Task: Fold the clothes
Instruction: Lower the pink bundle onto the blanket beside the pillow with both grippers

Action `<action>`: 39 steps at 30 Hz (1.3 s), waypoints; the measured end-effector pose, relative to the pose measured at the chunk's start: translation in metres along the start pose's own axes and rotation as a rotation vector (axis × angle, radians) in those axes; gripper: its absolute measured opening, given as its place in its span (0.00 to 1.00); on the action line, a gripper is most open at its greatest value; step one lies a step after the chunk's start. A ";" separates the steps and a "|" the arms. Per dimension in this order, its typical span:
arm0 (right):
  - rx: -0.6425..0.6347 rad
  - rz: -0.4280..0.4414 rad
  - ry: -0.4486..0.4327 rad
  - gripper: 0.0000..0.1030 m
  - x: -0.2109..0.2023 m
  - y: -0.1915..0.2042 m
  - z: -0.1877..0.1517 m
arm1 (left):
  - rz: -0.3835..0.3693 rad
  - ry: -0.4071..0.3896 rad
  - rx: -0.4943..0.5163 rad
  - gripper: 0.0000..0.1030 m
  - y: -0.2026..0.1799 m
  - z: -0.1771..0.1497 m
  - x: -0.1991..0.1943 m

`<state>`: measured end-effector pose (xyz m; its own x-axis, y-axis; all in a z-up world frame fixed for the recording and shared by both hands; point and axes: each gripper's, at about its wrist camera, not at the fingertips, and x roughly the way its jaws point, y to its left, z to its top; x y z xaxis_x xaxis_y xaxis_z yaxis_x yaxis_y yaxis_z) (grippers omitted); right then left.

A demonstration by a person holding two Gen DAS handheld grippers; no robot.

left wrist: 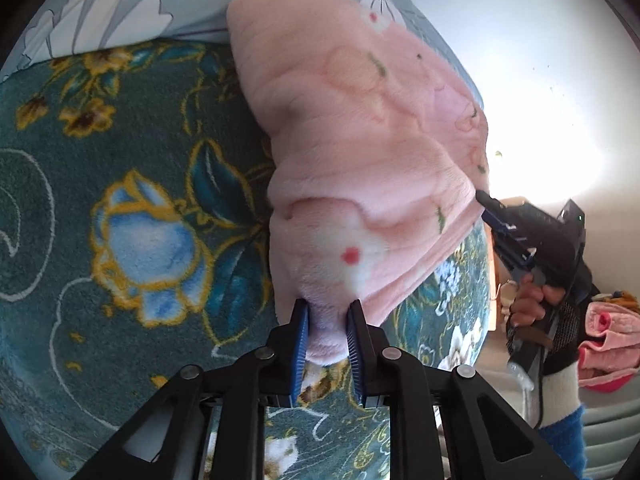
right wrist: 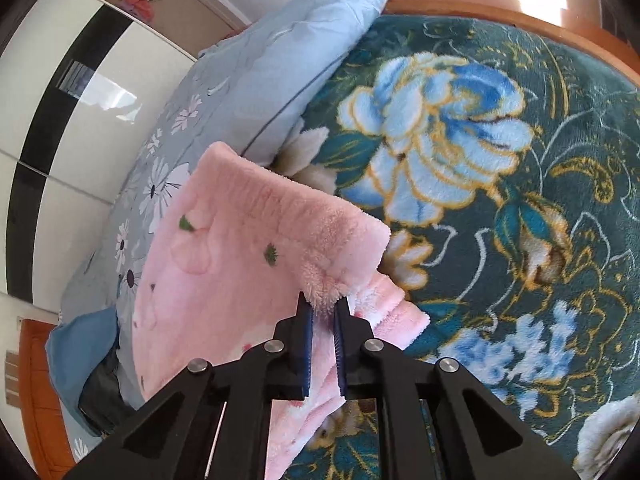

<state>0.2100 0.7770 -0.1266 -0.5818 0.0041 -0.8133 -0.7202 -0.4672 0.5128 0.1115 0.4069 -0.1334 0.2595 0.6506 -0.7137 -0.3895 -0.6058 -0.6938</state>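
Observation:
A pink fleece garment (left wrist: 360, 128) with small flower prints hangs stretched above a dark teal floral blanket (left wrist: 120, 200). My left gripper (left wrist: 328, 312) is shut on one lower corner of it, fleece bunched between the blue pads. The right gripper (left wrist: 486, 206) shows at the right of the left wrist view, held by a hand (left wrist: 528, 300) and pinching the garment's other corner. In the right wrist view that right gripper (right wrist: 324, 308) is shut on a fluffy corner of the pink garment (right wrist: 240, 248), whose folded layers hang below the fingers.
A light blue flowered quilt (right wrist: 256, 80) lies bunched along the far side of the teal blanket (right wrist: 500, 184). A wooden bed frame (right wrist: 500, 12) rims the blanket. White wardrobe doors (right wrist: 60, 100) stand behind. Other pink clothes (left wrist: 608, 344) are piled at the right.

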 end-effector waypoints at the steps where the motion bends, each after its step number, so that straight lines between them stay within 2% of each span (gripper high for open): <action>1: 0.002 -0.005 0.013 0.09 0.006 -0.002 -0.001 | 0.001 0.003 0.007 0.19 0.000 -0.001 -0.001; 4: 0.000 0.003 0.013 0.10 0.007 0.000 -0.003 | 0.005 0.011 0.027 0.20 0.001 -0.003 -0.005; 8: -0.038 0.009 -0.012 0.14 -0.014 0.006 -0.005 | 0.010 0.023 0.055 0.20 0.002 -0.006 -0.010; 11: -0.095 -0.049 -0.061 0.17 -0.034 0.015 -0.009 | 0.025 -0.036 0.107 0.20 -0.021 0.013 -0.016; 14: -0.146 -0.052 -0.110 0.17 -0.049 0.029 -0.010 | 0.048 -0.107 0.185 0.24 -0.046 0.042 -0.023; 16: -0.194 -0.006 -0.085 0.17 -0.044 0.045 -0.012 | 0.069 -0.135 0.239 0.29 -0.062 0.061 -0.022; 20: -0.329 0.017 0.009 0.18 -0.010 0.081 -0.030 | 0.125 -0.141 0.338 0.30 -0.080 0.091 -0.014; 24: -0.377 0.002 0.045 0.18 0.009 0.082 -0.043 | 0.208 -0.116 0.389 0.30 -0.076 0.103 -0.001; 28: -0.315 -0.068 0.030 0.18 0.016 0.056 -0.040 | 0.246 -0.074 0.364 0.30 -0.047 0.111 0.023; 33: -0.238 -0.045 0.034 0.18 0.021 0.039 -0.038 | 0.275 -0.033 0.305 0.30 -0.024 0.119 0.038; 39: -0.291 -0.069 -0.024 0.18 0.003 0.056 -0.053 | 0.227 -0.091 0.341 0.30 -0.033 0.103 0.011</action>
<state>0.1878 0.7044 -0.1154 -0.5459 0.0638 -0.8354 -0.6221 -0.6988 0.3532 0.0365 0.4812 -0.1084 0.0600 0.5648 -0.8231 -0.7019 -0.5624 -0.4371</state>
